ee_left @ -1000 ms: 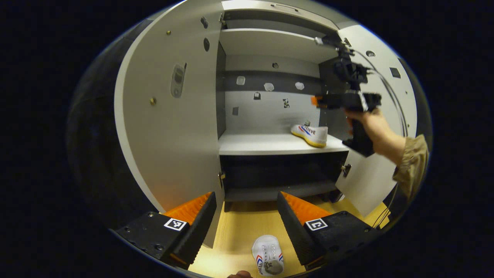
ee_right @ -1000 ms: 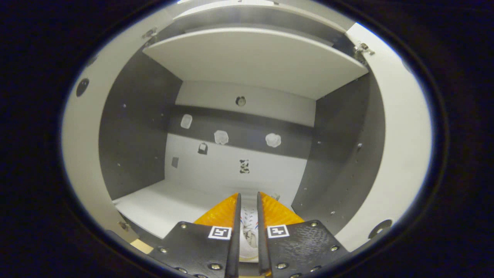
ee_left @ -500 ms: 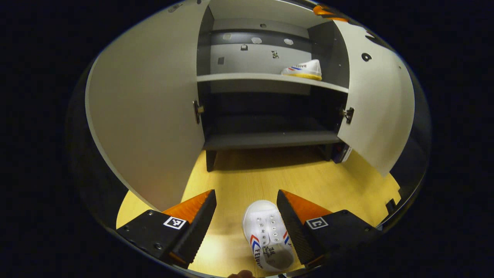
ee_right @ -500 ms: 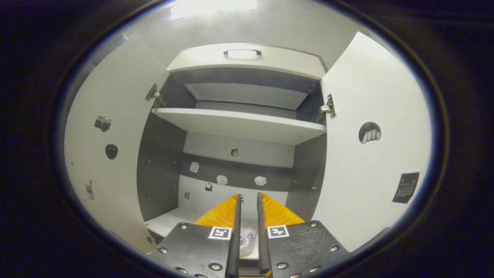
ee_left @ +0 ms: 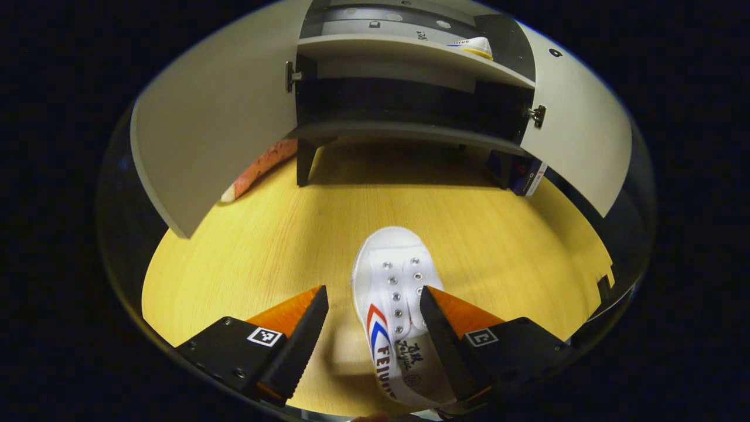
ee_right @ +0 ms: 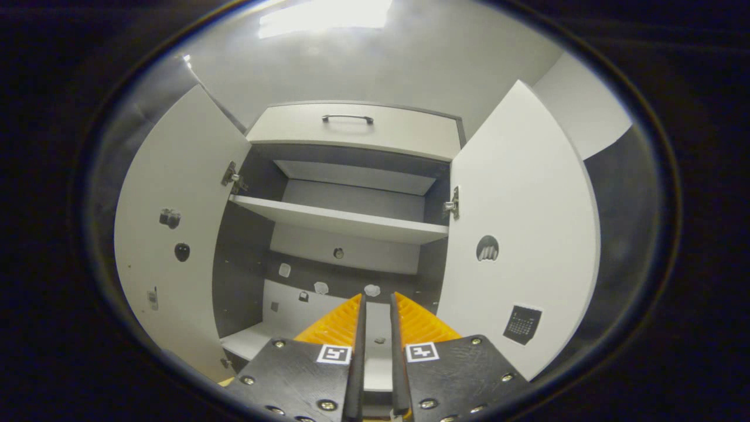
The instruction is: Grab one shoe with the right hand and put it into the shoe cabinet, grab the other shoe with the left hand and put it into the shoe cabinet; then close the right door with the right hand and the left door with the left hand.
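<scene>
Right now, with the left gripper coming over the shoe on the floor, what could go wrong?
The left gripper is open and off-centre: the floor shoe lies against its right finger, so closing may push it aside or pinch only one edge. The shelf shoe sits at the right end, near the right door; placing the second one too close could knock it.

Booth: shoe cabinet, plain walls
</scene>
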`<state>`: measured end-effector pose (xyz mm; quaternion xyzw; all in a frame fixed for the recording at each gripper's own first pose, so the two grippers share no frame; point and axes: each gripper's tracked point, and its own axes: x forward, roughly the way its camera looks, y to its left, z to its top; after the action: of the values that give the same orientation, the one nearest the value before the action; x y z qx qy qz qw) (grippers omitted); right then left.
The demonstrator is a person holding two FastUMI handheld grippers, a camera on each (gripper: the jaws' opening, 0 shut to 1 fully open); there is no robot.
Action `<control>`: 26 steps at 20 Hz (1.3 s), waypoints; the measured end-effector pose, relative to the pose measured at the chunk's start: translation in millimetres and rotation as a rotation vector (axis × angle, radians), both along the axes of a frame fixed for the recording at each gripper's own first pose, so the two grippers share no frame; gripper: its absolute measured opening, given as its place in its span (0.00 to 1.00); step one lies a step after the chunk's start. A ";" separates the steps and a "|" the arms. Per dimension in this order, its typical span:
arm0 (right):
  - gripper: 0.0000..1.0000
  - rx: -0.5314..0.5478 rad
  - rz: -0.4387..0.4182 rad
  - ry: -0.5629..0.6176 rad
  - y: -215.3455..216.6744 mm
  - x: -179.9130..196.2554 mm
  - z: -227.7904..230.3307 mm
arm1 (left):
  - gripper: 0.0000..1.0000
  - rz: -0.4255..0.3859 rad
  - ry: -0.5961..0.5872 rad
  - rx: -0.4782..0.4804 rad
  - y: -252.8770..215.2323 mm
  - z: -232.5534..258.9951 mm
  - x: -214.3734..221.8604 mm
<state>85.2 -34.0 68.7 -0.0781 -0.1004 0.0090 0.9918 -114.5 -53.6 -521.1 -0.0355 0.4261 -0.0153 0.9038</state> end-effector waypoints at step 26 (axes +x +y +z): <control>0.19 -0.015 -0.032 -0.012 -20.6 -22.1 -2.3 | 0.08 0.092 -0.215 -0.016 15.9 147.2 99.4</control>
<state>63.1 -54.6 66.4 -0.0874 -0.1051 -0.0067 0.9906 -15.1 -37.7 -373.9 -0.0606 0.3245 0.0190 0.9437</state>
